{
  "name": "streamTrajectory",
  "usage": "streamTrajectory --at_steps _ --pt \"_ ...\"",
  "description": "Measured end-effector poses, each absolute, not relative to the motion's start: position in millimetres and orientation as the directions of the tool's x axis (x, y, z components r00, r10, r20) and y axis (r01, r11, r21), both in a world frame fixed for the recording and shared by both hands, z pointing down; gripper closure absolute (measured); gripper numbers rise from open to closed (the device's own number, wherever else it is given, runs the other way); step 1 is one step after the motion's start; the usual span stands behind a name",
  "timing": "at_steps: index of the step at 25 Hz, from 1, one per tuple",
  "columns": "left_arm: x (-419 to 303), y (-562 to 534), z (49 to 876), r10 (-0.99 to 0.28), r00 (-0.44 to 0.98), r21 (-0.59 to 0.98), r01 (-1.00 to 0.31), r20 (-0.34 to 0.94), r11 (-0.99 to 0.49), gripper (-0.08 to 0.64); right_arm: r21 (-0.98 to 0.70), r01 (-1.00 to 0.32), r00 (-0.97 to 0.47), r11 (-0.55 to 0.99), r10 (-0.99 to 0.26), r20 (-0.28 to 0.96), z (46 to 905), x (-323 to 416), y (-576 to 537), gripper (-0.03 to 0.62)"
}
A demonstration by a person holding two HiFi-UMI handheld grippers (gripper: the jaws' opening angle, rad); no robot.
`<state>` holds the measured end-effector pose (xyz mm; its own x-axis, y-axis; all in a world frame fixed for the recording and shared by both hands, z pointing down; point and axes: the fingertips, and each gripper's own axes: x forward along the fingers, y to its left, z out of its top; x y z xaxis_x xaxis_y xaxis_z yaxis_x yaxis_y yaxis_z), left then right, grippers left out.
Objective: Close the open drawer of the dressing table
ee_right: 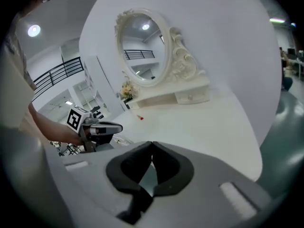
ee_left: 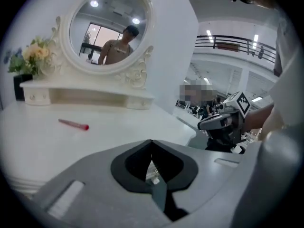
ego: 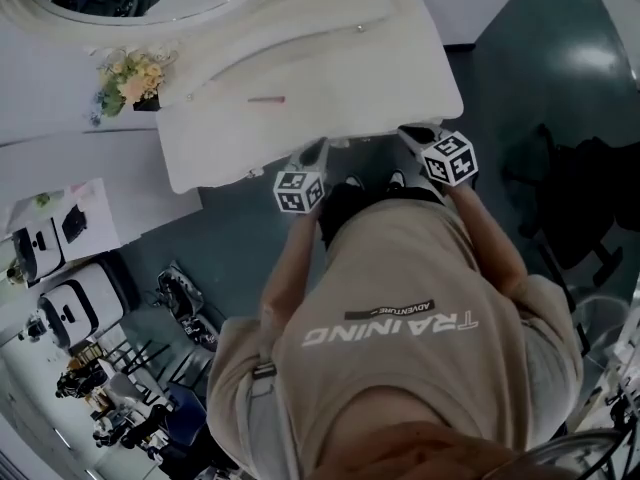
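The white dressing table (ego: 330,78) fills the top of the head view, with its oval mirror (ee_left: 110,30) at the back. No open drawer shows in any view; the tabletop's front edge (ego: 300,163) covers whatever lies under it. My left gripper (ego: 316,155) and right gripper (ego: 415,134) are both held at that front edge, a little apart from each other. In the left gripper view the jaws (ee_left: 152,142) are shut with nothing between them. The right gripper (ee_right: 152,144) is likewise shut and empty. Each gripper view also shows the other gripper beside the table edge.
A red pen-like stick (ego: 266,99) lies on the tabletop. A flower bunch (ego: 130,78) stands at the back left by a small shelf with closed little drawers (ee_right: 190,97). A dark chair (ego: 580,198) stands to the right and machines and clutter (ego: 60,298) on the floor to the left.
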<state>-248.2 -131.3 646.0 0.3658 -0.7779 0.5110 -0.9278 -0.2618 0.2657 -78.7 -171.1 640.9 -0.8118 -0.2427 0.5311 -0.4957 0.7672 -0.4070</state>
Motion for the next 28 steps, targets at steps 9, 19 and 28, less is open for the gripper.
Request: streamTrajectory --at_steps 9,19,28 --pt "-264 -168 467 -0.943 0.26 0.01 -0.965 0.207 -0.263 0.558 -0.069 -0.487 -0.864 0.871 -0.469 0.183 483 -95 -215 0.588" --pt "-247 -164 346 -0.967 0.253 -0.213 -0.945 0.004 -0.248 0.558 0.016 -0.535 -0.844 0.845 -0.534 -0.046 367 -100 -213 0.588" --pt "-254 -154 350 -0.981 0.186 -0.193 -0.966 -0.048 -0.174 0.558 -0.029 -0.589 -0.805 0.807 -0.59 -0.068 368 -72 -212 0.588"
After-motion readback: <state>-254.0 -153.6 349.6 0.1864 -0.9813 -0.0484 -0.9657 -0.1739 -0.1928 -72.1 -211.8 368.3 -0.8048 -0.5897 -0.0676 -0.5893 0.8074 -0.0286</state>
